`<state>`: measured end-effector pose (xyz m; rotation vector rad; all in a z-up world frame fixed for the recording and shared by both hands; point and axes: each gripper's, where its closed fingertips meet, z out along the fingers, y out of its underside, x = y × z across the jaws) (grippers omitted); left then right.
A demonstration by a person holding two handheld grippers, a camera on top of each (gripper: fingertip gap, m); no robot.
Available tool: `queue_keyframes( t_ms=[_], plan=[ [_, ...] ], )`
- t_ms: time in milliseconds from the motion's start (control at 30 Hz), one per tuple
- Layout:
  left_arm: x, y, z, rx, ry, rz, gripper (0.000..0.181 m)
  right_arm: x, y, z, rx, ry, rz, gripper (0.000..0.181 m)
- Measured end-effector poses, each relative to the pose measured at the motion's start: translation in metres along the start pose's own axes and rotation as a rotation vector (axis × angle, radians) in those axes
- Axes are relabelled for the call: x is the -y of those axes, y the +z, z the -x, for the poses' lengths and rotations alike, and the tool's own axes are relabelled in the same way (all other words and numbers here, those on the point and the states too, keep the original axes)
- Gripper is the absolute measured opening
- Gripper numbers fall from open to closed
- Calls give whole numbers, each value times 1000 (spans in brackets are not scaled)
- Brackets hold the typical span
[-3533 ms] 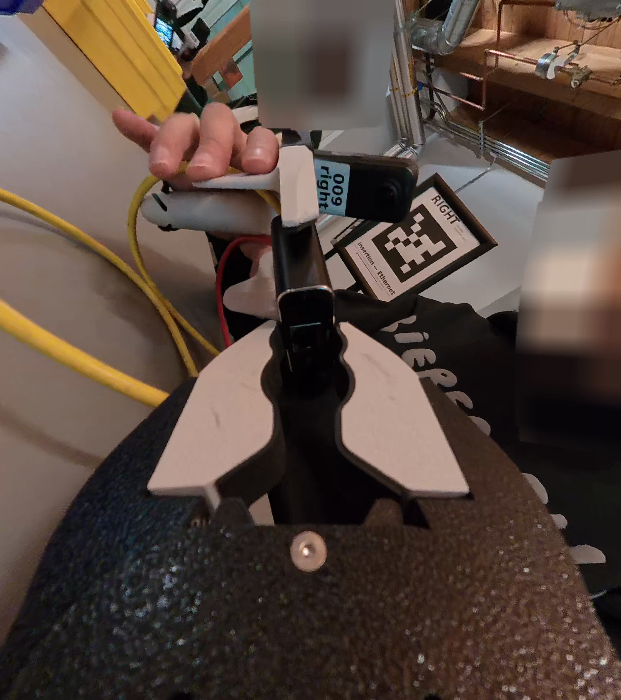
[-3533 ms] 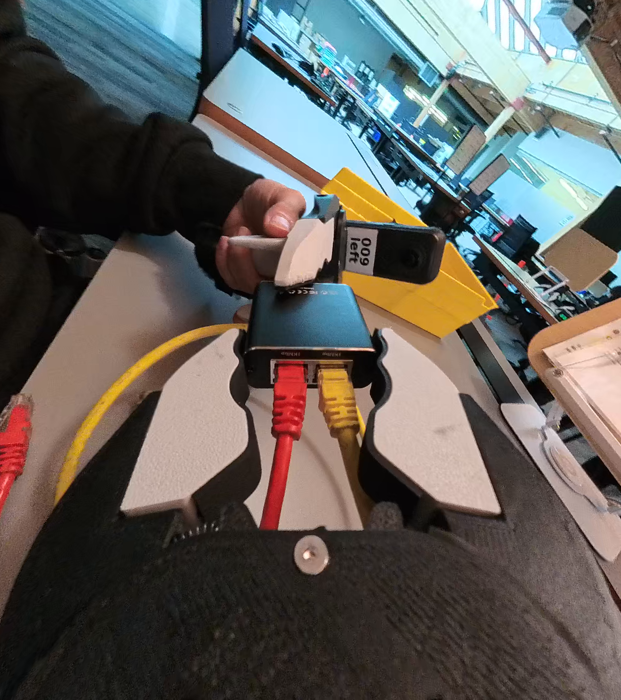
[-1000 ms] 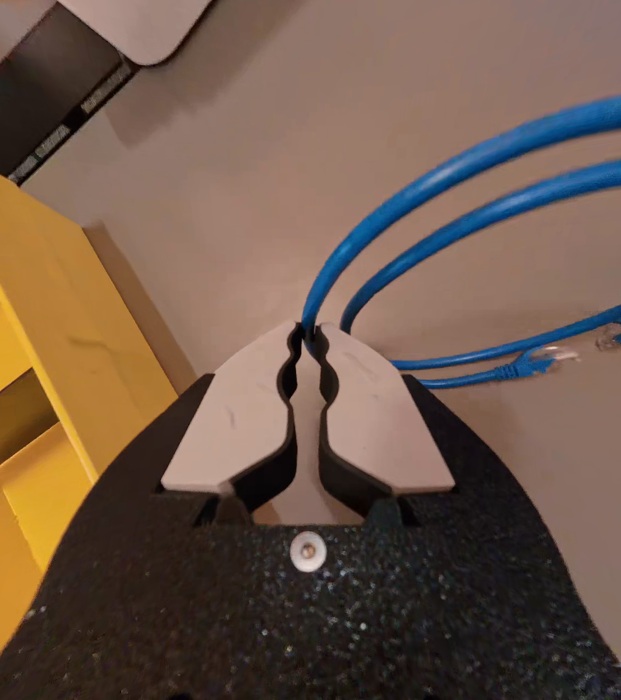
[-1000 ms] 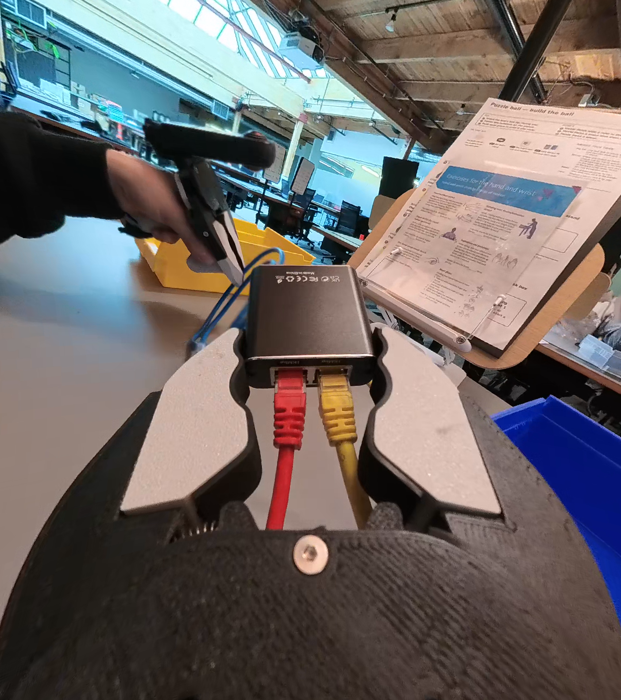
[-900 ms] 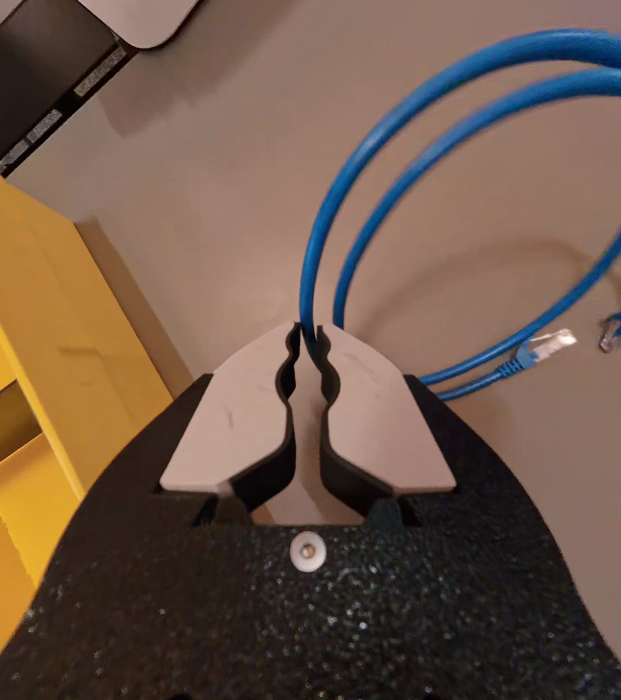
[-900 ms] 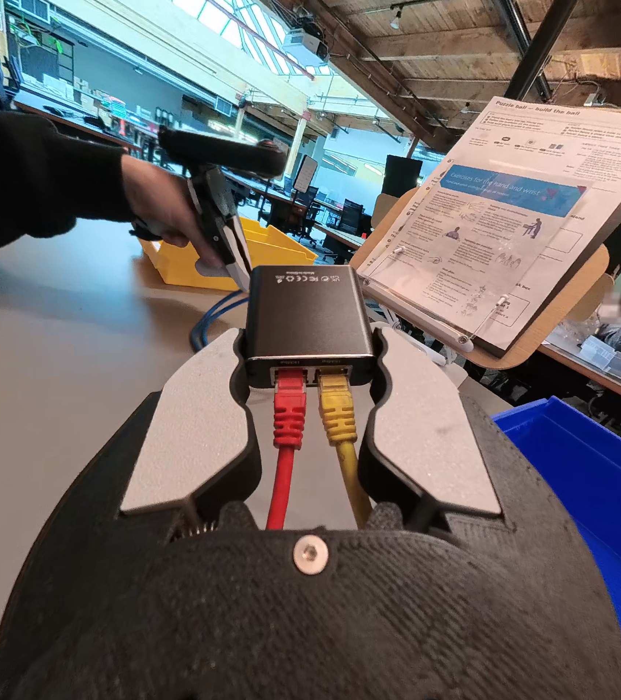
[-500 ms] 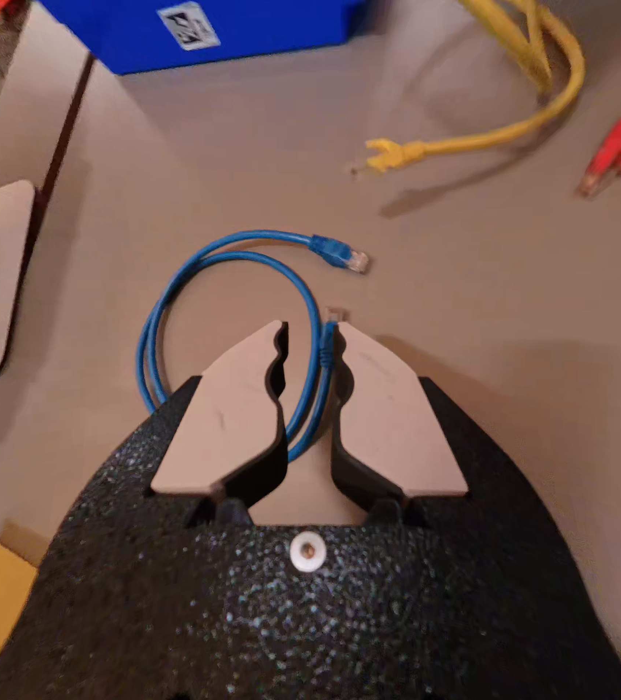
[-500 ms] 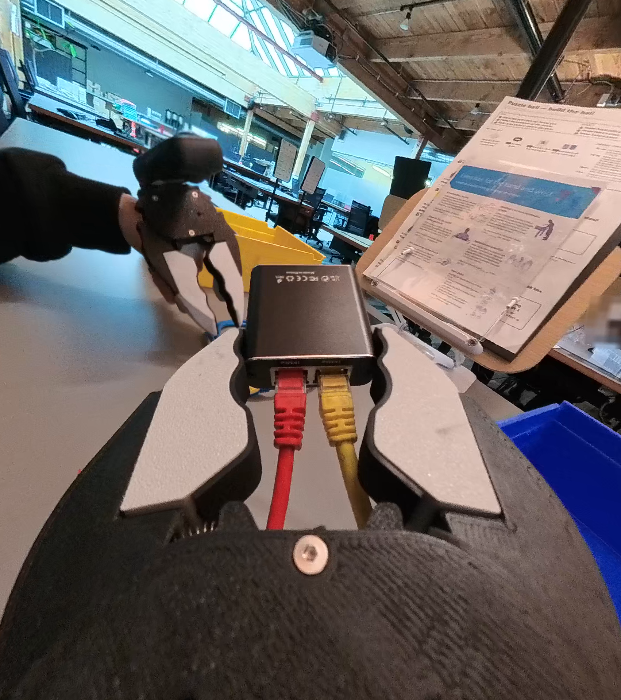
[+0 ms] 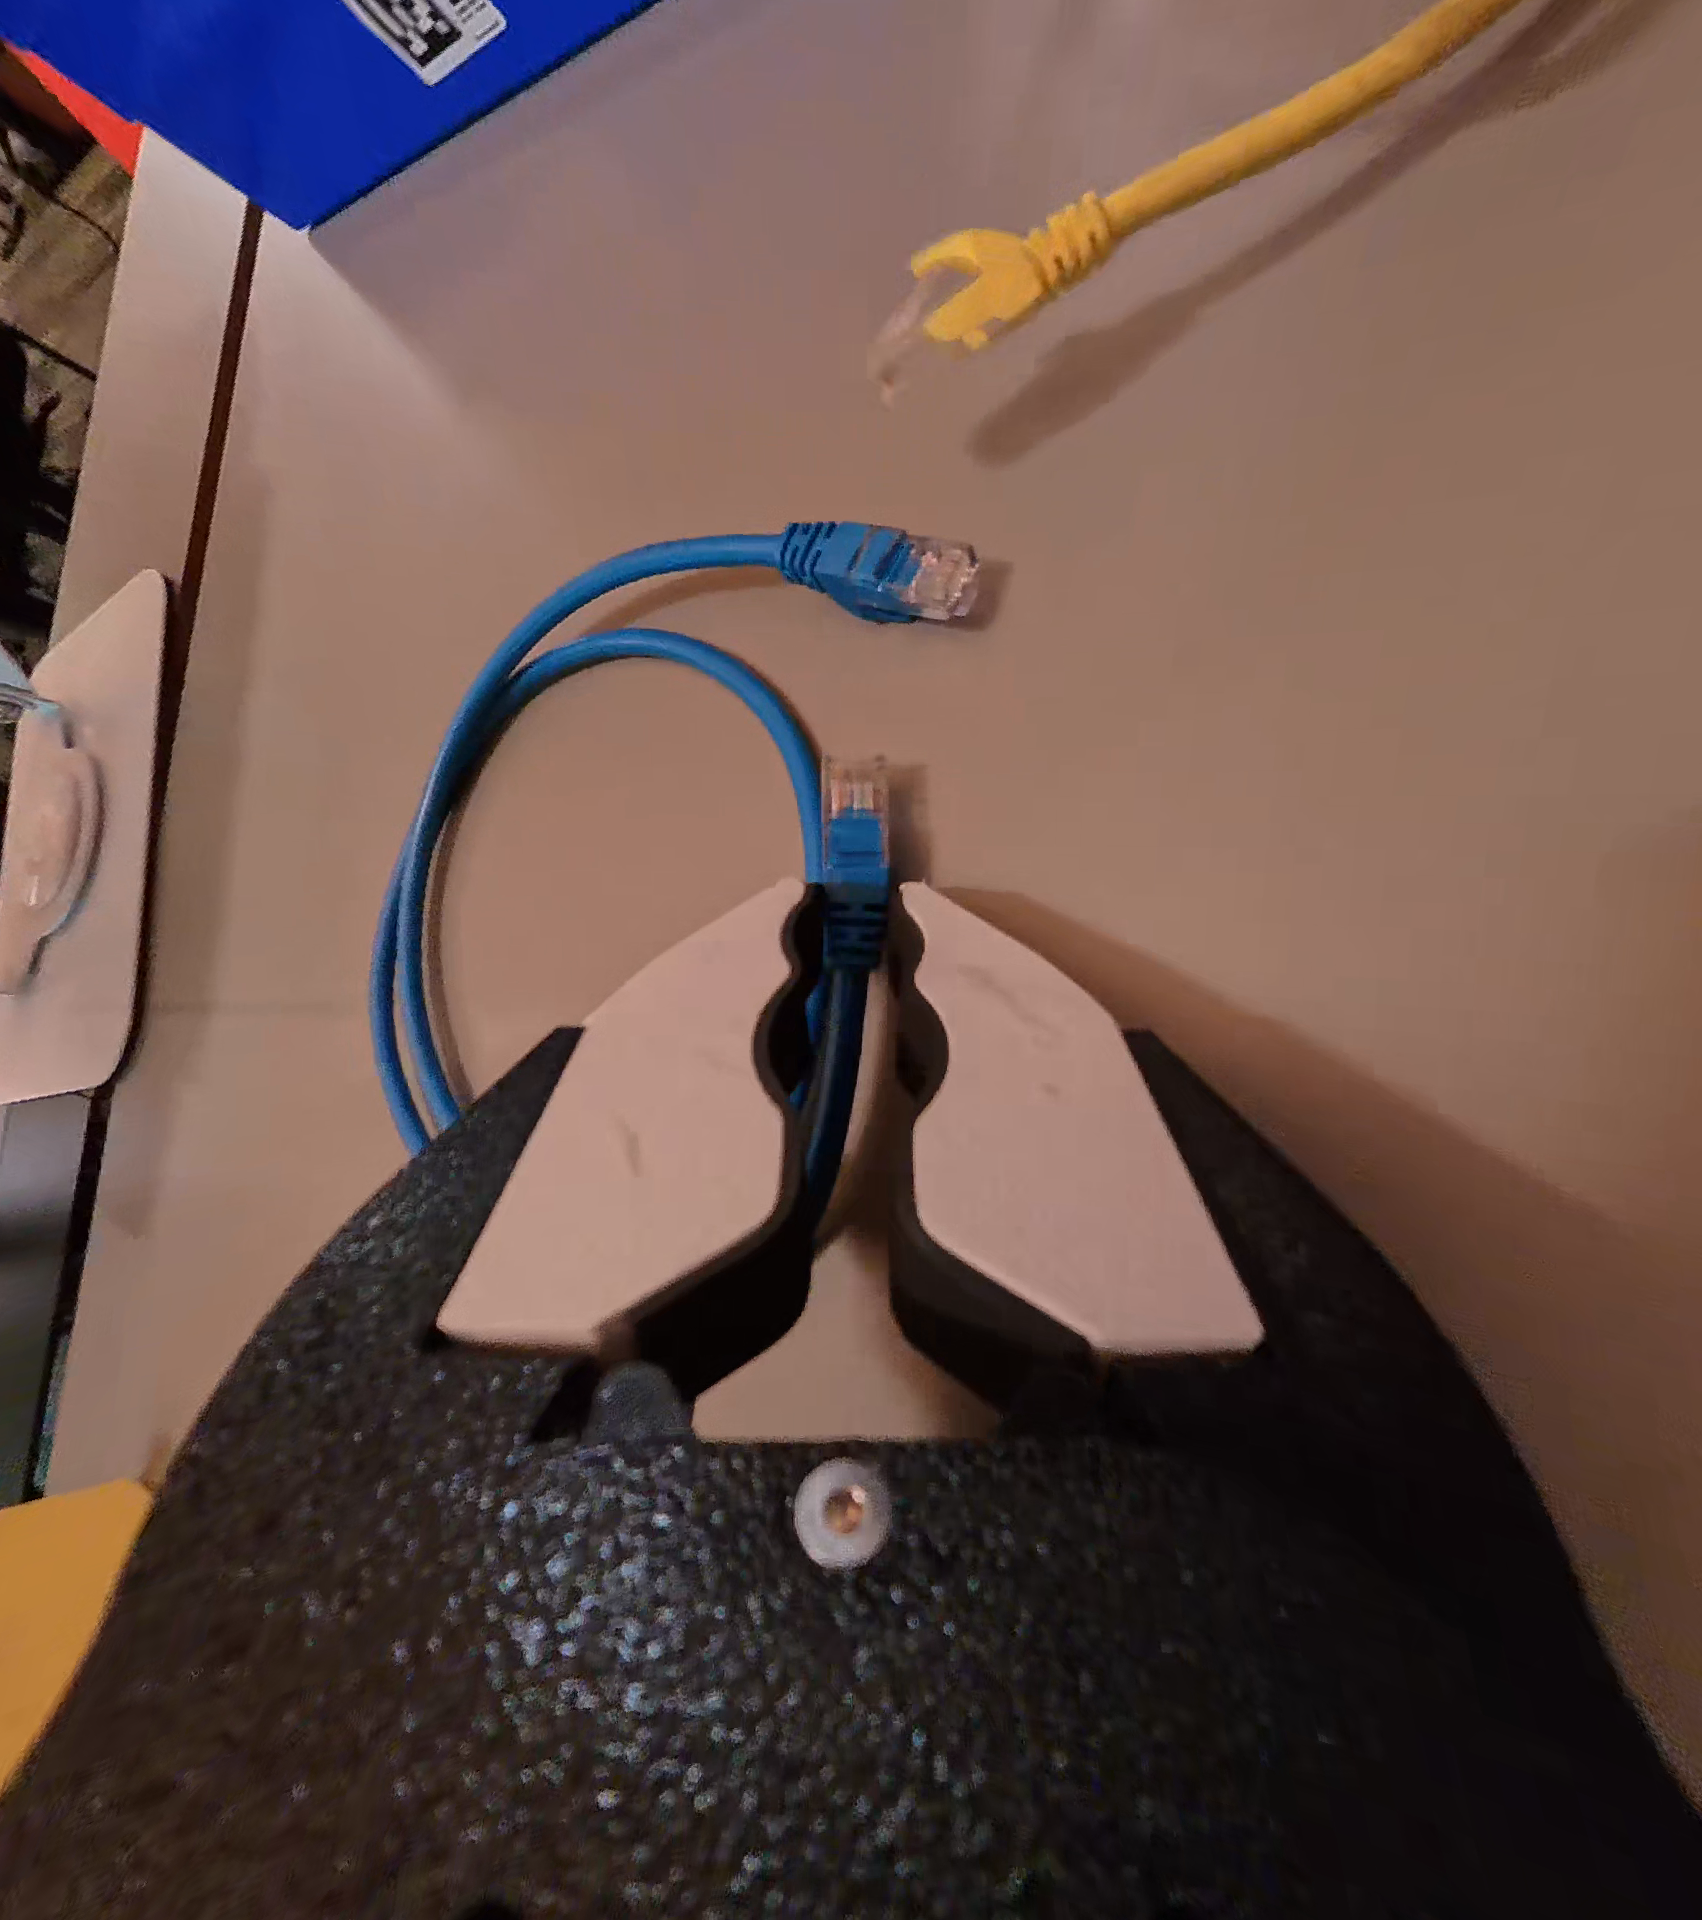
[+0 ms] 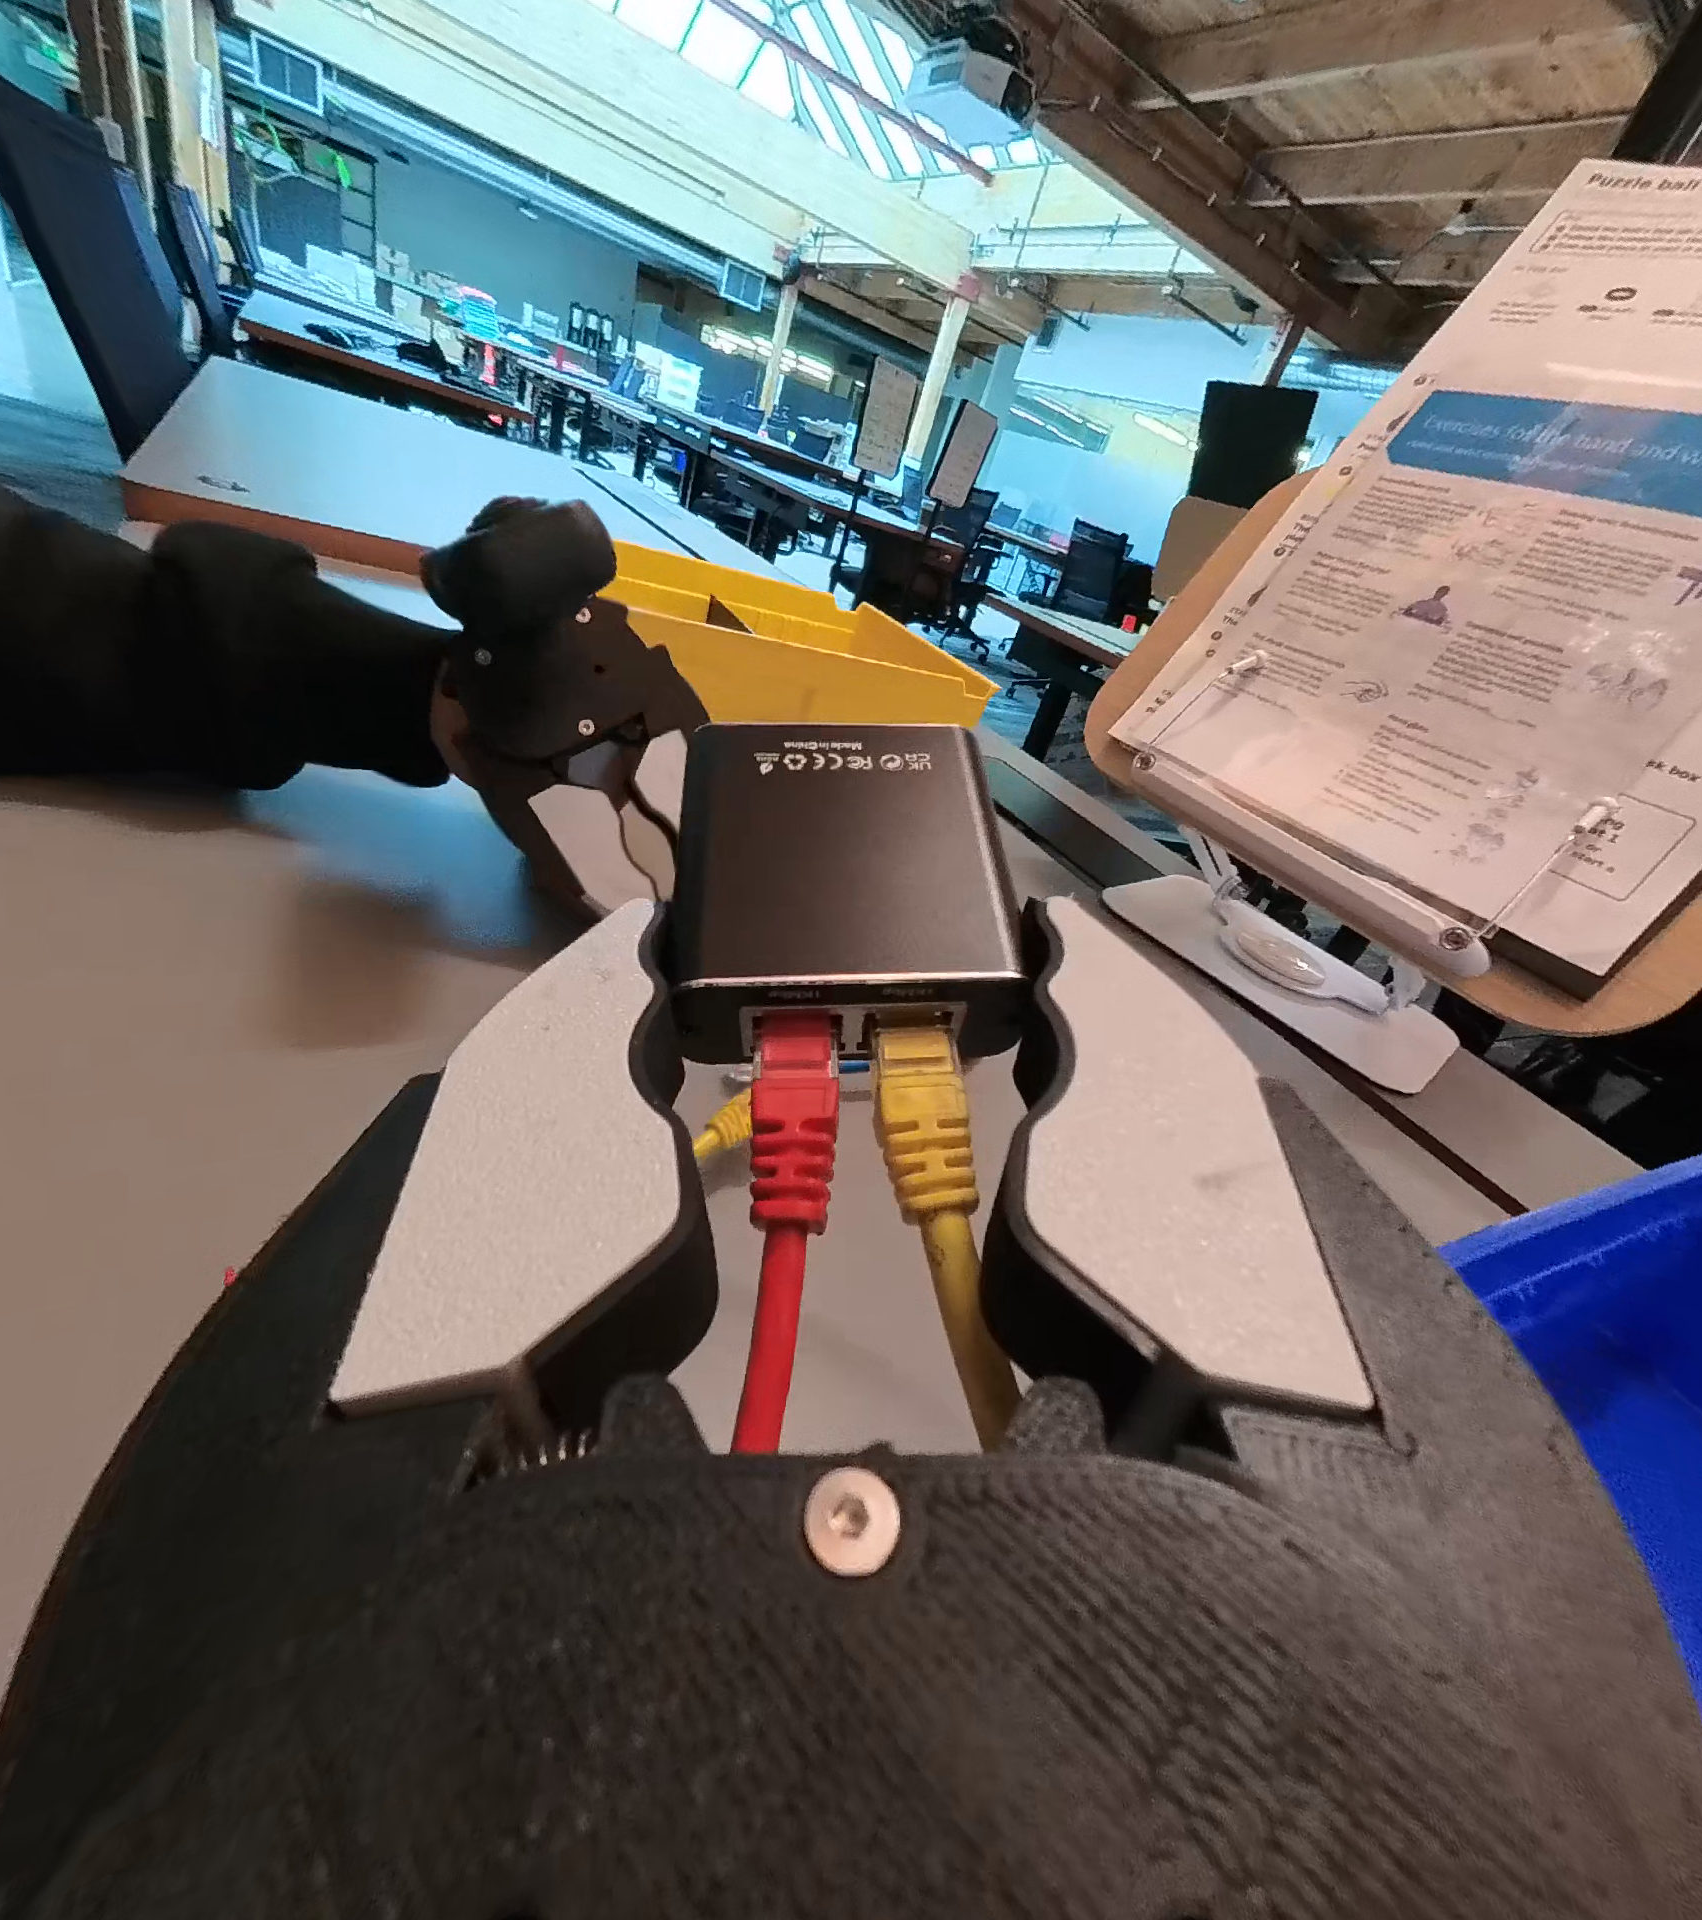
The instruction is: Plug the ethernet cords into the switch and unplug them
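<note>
1. The black switch [image 10: 842, 852] is pinched by its sides between the fingers of the right gripper [image 10: 842, 935] and held above the table [image 10: 151, 1039].
2. Its two near ports are filled by a red cord [image 10: 790, 1122] and a yellow cord [image 10: 925, 1122].
3. The boot of the blue cord [image 9: 852, 883] is flanked closely by the fingers of the left gripper [image 9: 852, 899], its clear plug pointing forward; whether it is firmly clamped cannot be told.
4. The cord's other plug [image 9: 888, 587] lies free on the table, near the loose yellow plug [image 9: 982, 275].
5. The step in hand is judged to be the pick-up of the blue cord.
6. Next, a firm pinch behind the plug is called for, then carriage to a free port, which is not visible.
</note>
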<state>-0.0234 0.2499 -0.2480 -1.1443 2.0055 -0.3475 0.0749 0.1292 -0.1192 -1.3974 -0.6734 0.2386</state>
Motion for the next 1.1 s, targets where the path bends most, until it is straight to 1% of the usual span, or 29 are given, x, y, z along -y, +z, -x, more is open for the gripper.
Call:
queue_keyframes(
  t_ms=[100, 200, 333, 400, 567, 700, 767, 833, 900, 1100],
  plan=[
    [6, -10, 6, 16, -27, 25, 10, -1, 2, 5, 27, 0, 10, 63],
    [32, -34, 11, -7, -47, -8, 10, 1, 5, 16, 87, 6, 6, 62],
    [78, -73, 5, -130, -58, -16, 10, 4, 11, 35, 188, 11, 8, 63],
    [102, -90, -7, -234, -46, -32, 10, 3, 14, 42, 220, 3, 17, 63],
    [134, -109, -24, -332, 8, 36, 10, 7, 17, 52, 262, 3, 4, 63],
    [138, -109, -31, -382, 24, 90, 10, 7, 20, 55, 270, -17, 19, 62],
    [140, -107, -33, -398, 26, 92, 10, 6, 20, 59, 287, -31, 27, 63],
    [137, -104, -32, -388, 22, 118, 10, 6, 21, 61, 293, -39, 37, 63],
    [137, -104, -35, -408, 25, 114, 10, 4, 22, 63, 300, -52, 50, 63],
    [131, -101, -36, -398, 40, 150, 10, 1, 23, 68, 319, -71, 87, 63]
  ],
)
